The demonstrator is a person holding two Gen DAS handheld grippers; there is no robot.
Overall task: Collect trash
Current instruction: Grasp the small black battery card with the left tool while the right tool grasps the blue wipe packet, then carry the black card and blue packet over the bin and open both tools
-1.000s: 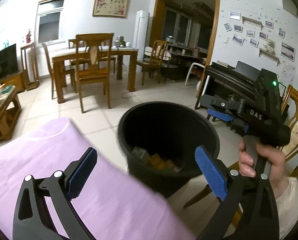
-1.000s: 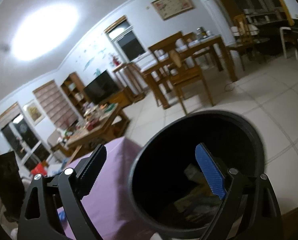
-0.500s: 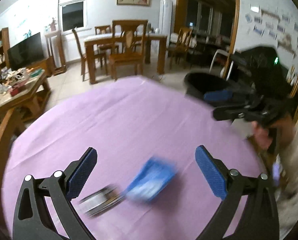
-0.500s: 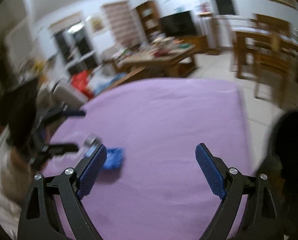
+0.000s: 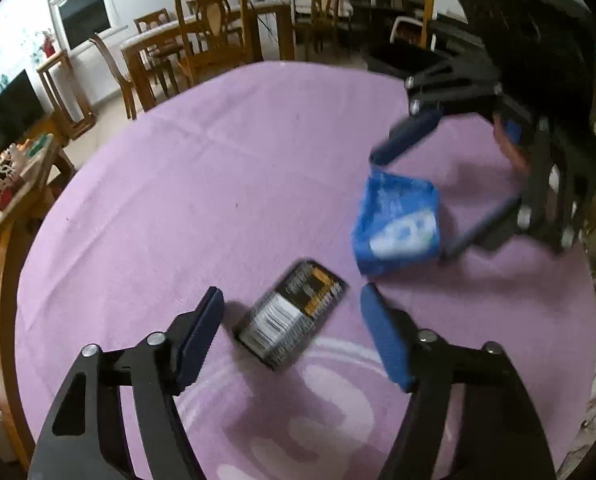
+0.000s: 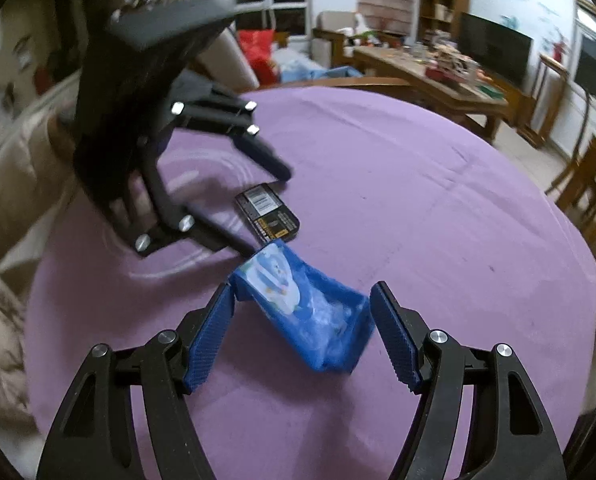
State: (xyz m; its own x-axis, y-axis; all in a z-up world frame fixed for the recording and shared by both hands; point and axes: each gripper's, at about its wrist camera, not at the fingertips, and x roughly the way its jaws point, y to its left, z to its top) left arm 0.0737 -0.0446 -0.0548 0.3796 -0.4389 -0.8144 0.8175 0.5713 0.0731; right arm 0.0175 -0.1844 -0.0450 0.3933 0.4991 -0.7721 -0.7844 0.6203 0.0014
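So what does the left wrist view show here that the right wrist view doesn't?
Only the left wrist view shows the wooden dining table and chairs and the window beyond them. Only the right wrist view shows the red bag, the bookshelf and the pale cushion at its left edge. Both show the purple tablecloth, the blue packet sitting between the right claw's open fingers, the black packet just ahead of the open left claw, and the television.

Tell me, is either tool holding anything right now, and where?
Nothing yet. The left tool straddles the black packet; the right tool straddles the blue wrapper, both open.
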